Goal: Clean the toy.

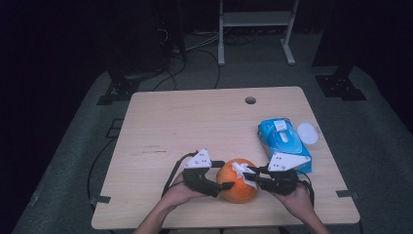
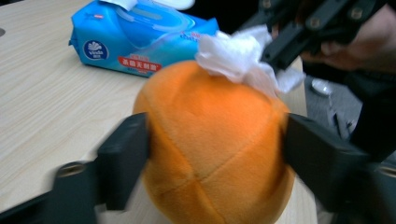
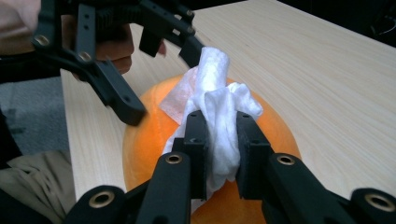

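Near the front edge of the wooden table (image 1: pixel 195 117), between the person's two hands, sits an orange plush ball (image 1: pixel 236 187), round and stitched in segments. Everything else is placed relative to it.

On one side of the ball the left gripper (image 1: pixel 221 186) has its two black jaws set against the ball's flanks; in the left gripper view the plush ball (image 2: pixel 215 144) sits between them, one jaw touching each side, so the jaws stand about half open and are closed on the ball itself. The left hand (image 1: pixel 178 195) holds that gripper from below the ball's near side.

On the opposite side of the ball the right gripper (image 1: pixel 253 178) reaches in with its jaws nearly together, pinching a crumpled white tissue (image 1: pixel 242 171). In the right gripper view the tissue (image 3: pixel 217 126) is clamped between the two jaws and drapes over the ball's top, touching the orange fabric (image 3: pixel 149 140). The left gripper (image 3: pixel 140 74) shows beyond the ball there. The right hand (image 1: pixel 297 197) grips its tool just beside the ball.

Behind the ball and to the right-hand side lies a blue pack of wet wipes (image 1: pixel 282 141), near the ball but apart from it, with a white round lid (image 1: pixel 308 132) just past the pack. Far beyond the ball, a small round hole (image 1: pixel 250 100) pierces the tabletop near its back edge.
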